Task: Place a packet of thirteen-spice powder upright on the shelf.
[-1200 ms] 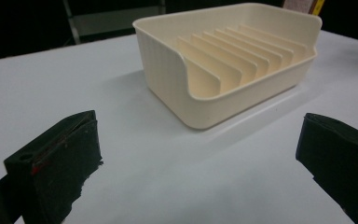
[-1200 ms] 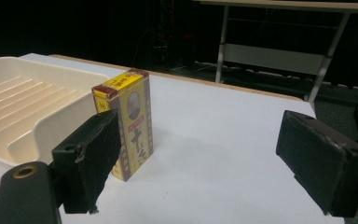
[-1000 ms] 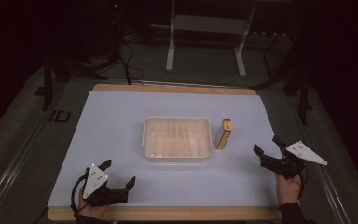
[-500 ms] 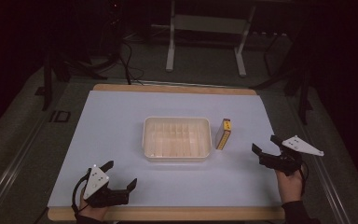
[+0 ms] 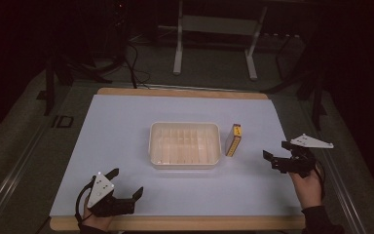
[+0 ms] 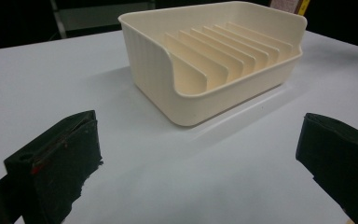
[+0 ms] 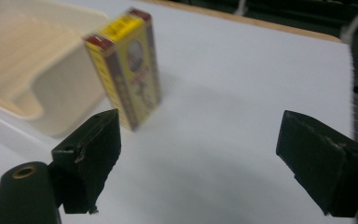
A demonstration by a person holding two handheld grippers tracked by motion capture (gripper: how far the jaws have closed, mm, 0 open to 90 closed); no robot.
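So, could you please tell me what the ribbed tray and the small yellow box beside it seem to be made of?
Ribbed tray: probably moulded plastic, cream, smooth with a slight sheen, rounded corners and thin one-piece ribs. Small yellow box: likely printed cardboard, with sharp folded edges and a slightly glossy printed face.

Bright tabletop, dark surroundings, slight blur

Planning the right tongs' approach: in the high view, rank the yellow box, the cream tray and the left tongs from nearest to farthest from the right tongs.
1. Small yellow and red cardboard box: standing just left of the right tongs.
2. Cream ribbed plastic tray: mid-table, beyond the box.
3. Left tongs: near-left corner, farthest.
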